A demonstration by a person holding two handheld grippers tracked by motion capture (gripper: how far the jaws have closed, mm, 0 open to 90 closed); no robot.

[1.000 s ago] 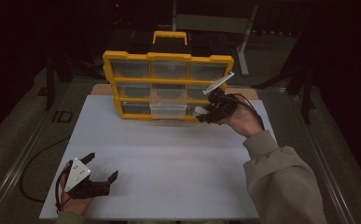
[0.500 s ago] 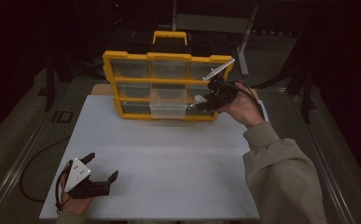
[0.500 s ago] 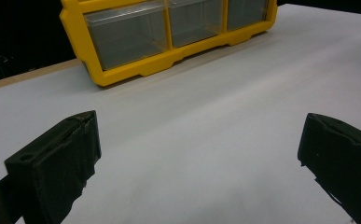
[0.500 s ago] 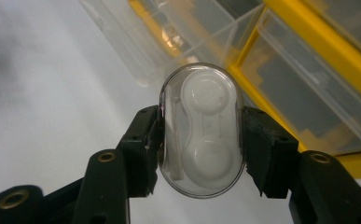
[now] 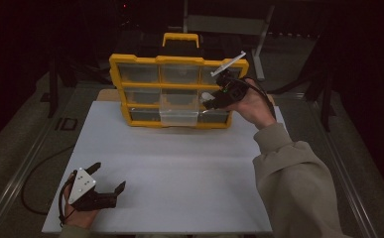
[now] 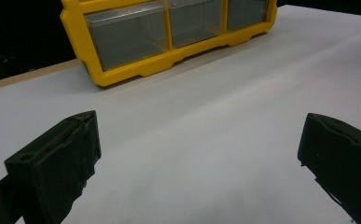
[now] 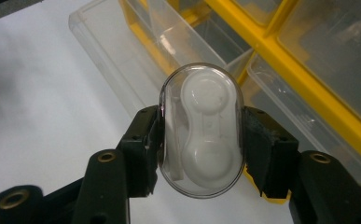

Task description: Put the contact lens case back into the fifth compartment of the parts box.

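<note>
A yellow organizer box (image 5: 130,63) with clear drawers stands upright at the far side of the white table. One clear drawer (image 5: 178,117) in its bottom row is pulled partway out. My right gripper (image 5: 210,99) hovers in front of the box's right side, shut on a small clear oval case (image 7: 202,130) with a white insert; both pads press its sides. The open drawer (image 7: 122,60) lies just beyond the case. My left gripper (image 5: 109,178) rests near the table's front left corner, open, with nothing between its fingers (image 6: 57,161). The organizer (image 6: 122,77) shows ahead of it.
The white tabletop (image 5: 189,168) stretches between the two hands. A cable (image 5: 35,178) trails off the table's left side. Metal rails (image 5: 21,168) run along the table's edges, and dark stands rise behind the box.
My right hand has lifted the clear case up and slightly rightward in front of the organizer. The left gripper has stayed in place.
</note>
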